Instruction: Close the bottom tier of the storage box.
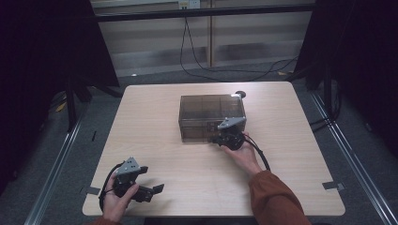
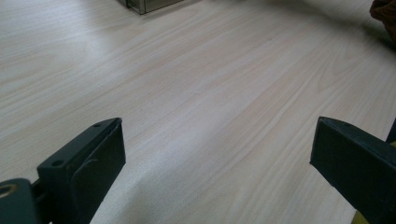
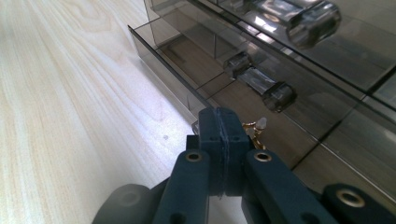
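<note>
- A smoky, see-through drawer box (image 1: pixel 212 117) is standing at the middle of the wooden table (image 1: pixel 155 122), a little toward the far edge.
- The right gripper (image 1: pixel 220 138) is sitting at the box's near front face, toward its right end, with the person's right hand (image 1: pixel 241 152) cradling it from below and a rust-coloured sleeve (image 1: pixel 277 197) trailing back to the table's near edge.
- In the right gripper view, the right gripper (image 3: pixel 219 130) is showing its jaws pressed flat together, pad against pad, with no gap between them.
- Their tips are lying against the bottom edge of the box (image 3: pixel 280 70), just beside the near corner of a drawer; whether a thin edge is being pinched there cannot be told.
- Two clear cylindrical knobs (image 3: pixel 259 84) are sticking out from the drawer fronts just above the closed jaws, and a small gold-coloured piece (image 3: pixel 254 130) is showing right behind the tips.
- The left gripper (image 1: pixel 150 180) is resting near the table's near left corner, well apart from the box, held by the left hand (image 1: pixel 117 199).
- In the left gripper view, its jaws are standing wide, one at each side of the frame, with bare table (image 2: pixel 210 102) between them and nothing held.
- A corner of the box (image 2: pixel 149 4) is peeking in at the top of that view, far off.
- A black cable (image 1: pixel 260 152) is looping from the right gripper along the wrist.
</note>
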Demonstrator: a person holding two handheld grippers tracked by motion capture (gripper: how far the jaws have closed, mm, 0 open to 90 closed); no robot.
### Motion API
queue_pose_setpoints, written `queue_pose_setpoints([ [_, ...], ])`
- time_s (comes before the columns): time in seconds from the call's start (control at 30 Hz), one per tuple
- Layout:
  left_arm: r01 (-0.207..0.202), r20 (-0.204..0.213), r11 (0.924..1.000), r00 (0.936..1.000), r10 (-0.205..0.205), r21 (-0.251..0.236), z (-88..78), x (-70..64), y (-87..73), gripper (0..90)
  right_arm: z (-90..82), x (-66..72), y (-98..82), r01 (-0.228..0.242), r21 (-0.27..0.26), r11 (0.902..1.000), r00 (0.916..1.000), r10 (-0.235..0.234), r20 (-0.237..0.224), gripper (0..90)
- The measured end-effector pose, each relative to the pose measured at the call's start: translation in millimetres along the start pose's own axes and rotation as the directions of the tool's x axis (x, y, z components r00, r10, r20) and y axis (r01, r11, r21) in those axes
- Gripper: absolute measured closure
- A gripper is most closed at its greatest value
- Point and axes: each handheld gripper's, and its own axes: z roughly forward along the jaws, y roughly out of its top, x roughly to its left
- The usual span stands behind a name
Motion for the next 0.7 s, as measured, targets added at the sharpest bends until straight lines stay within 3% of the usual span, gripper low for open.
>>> queue_pose_setpoints([
  [0.7,0.004,-0.002,1.0000,1.0000,-0.004,0.001,0.1,-0.1,-0.2,3.2,5.2,-5.1,1.6,-0.010,-0.026,0.9996,0.9995,0.011,0.029,90.0],
])
